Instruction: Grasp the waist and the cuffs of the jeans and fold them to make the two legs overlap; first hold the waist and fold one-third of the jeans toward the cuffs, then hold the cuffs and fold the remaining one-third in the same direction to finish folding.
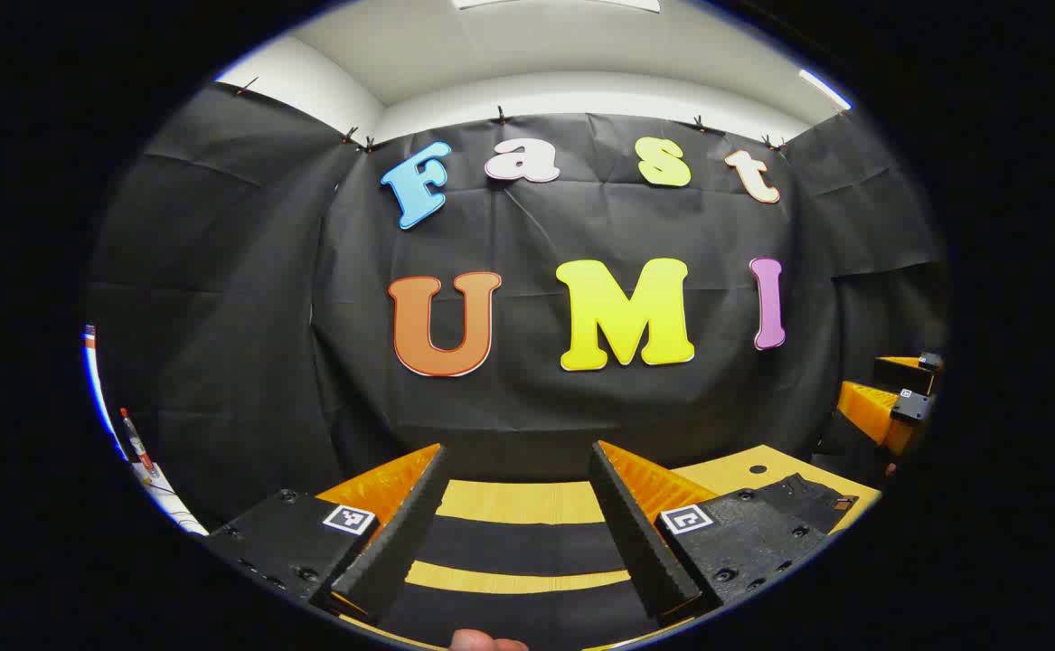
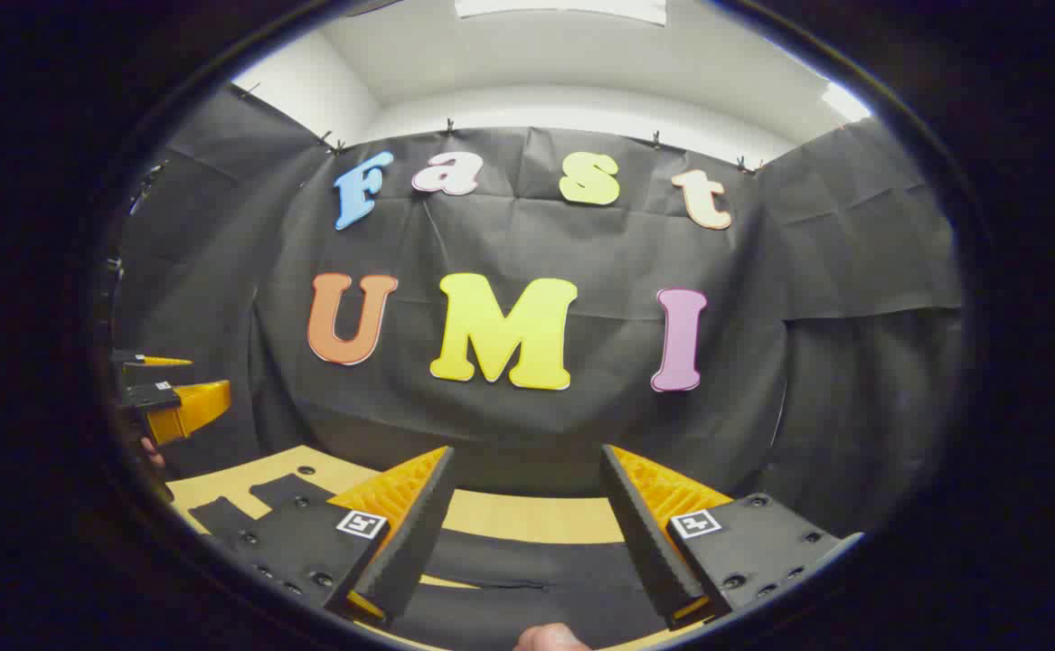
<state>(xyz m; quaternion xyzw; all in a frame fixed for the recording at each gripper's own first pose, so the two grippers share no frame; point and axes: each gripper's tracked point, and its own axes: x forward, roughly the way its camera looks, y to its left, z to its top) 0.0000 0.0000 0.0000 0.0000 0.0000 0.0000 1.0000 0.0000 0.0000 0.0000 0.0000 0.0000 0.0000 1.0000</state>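
- One wooden table (image 1: 527, 500) runs across the lower part of both views, its yellow top showing in strips between folds of dark cloth; in the right gripper view the bare wood (image 2: 527, 517) lies low and central.
- One pair of dark jeans (image 1: 518, 547) lies flat on that table. In the left gripper view it crosses the bottom centre in dark bands, with another part at the lower right. In the right gripper view the jeans (image 2: 509, 565) fill the bottom centre and reach to the lower left.
- Two grippers in all. The left gripper (image 1: 513, 588), at the bottom of its own view, has both fingers spread wide apart, hovering above the jeans and pinching nothing. It also appears far off at the left edge of the right gripper view (image 2: 174, 405), where I cannot tell how its fingers stand.
- The right gripper (image 2: 527, 592) sits likewise at the bottom of its view, fingers spread, gripping nothing; it shows again at the right edge of the left gripper view (image 1: 893, 407).
- One red-capped pen (image 1: 134, 440) stands at the far left edge of the left gripper view.
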